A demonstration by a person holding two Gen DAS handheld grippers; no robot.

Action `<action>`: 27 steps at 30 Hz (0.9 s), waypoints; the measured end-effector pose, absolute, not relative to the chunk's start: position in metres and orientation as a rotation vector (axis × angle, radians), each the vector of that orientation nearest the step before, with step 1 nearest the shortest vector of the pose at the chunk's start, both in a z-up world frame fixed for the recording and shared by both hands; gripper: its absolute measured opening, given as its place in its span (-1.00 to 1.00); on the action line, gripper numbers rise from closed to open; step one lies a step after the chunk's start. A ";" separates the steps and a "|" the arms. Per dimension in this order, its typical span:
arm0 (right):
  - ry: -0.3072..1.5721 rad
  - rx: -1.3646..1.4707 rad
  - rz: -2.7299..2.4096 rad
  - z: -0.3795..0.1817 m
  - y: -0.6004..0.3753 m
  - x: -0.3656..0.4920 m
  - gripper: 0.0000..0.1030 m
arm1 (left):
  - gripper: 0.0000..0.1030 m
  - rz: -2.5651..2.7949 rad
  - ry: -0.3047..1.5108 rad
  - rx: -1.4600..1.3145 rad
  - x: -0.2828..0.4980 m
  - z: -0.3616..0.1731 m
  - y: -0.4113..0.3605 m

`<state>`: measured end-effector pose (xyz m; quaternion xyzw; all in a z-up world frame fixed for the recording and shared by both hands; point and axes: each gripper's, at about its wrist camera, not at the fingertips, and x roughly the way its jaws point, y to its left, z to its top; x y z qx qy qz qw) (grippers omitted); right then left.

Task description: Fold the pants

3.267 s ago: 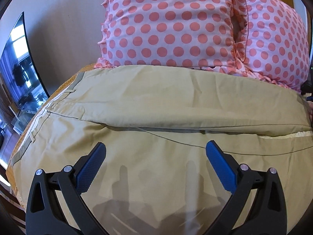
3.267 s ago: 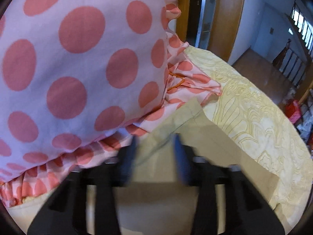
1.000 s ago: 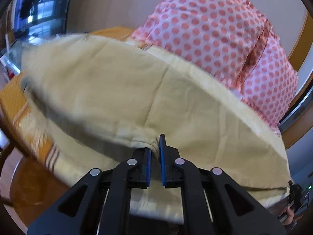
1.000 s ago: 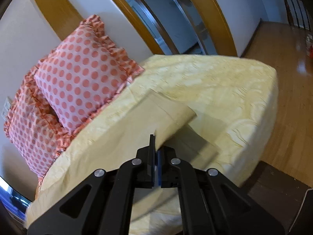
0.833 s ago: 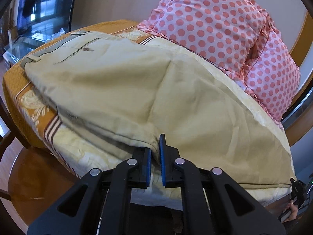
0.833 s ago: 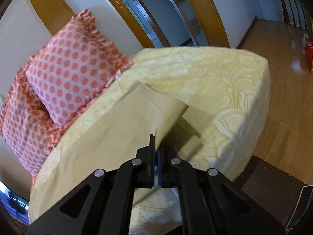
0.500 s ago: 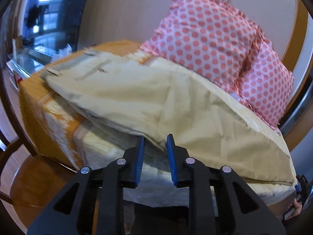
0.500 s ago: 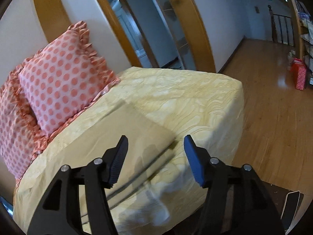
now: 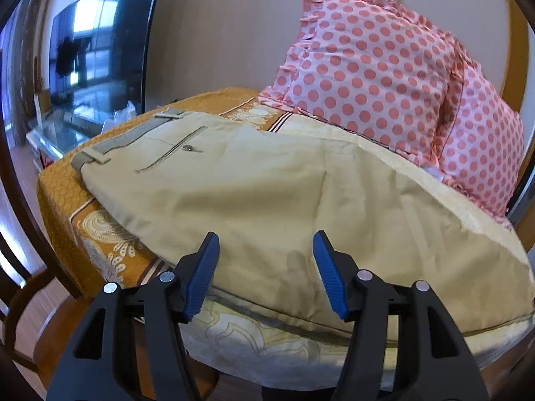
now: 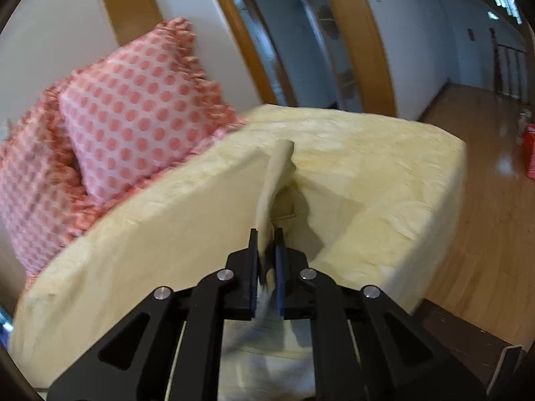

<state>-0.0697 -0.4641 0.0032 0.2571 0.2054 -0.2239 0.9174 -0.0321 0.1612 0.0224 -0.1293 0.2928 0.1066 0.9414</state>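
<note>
Beige pants (image 9: pixel 267 193) lie folded lengthwise along the front of the bed, waistband at the left, legs running right. My left gripper (image 9: pixel 265 270) is open and empty, just in front of the pants' near edge. In the right wrist view my right gripper (image 10: pixel 267 260) is shut on the leg end of the pants (image 10: pixel 274 180) and lifts it off the yellow bedspread (image 10: pixel 384 173), so the cloth stands up in a narrow ridge.
Two pink polka-dot pillows (image 9: pixel 374 77) lean on the wall behind the pants; they also show in the right wrist view (image 10: pixel 133 113). A TV (image 9: pixel 97 50) is at the left. Wooden floor (image 10: pixel 485 180) and a doorway lie right of the bed.
My left gripper let go of the pants' near edge and opened wide. My right gripper opened half a second ago, then shut again on the leg end and raised it.
</note>
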 end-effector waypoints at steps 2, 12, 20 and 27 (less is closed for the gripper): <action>0.382 0.499 -0.360 0.028 -0.439 -0.052 -0.84 | 0.29 0.211 0.593 -0.252 -0.032 0.021 0.158; 0.505 0.301 0.554 0.065 -0.165 0.050 -0.81 | 0.33 0.239 0.535 -0.353 -0.046 0.036 0.177; 0.681 -0.015 0.704 0.015 -0.056 0.044 0.12 | 0.33 0.386 0.543 -0.433 -0.062 0.034 0.235; 0.670 -0.118 0.665 0.002 -0.043 0.042 0.35 | 0.33 0.383 0.541 -0.603 -0.059 0.019 0.272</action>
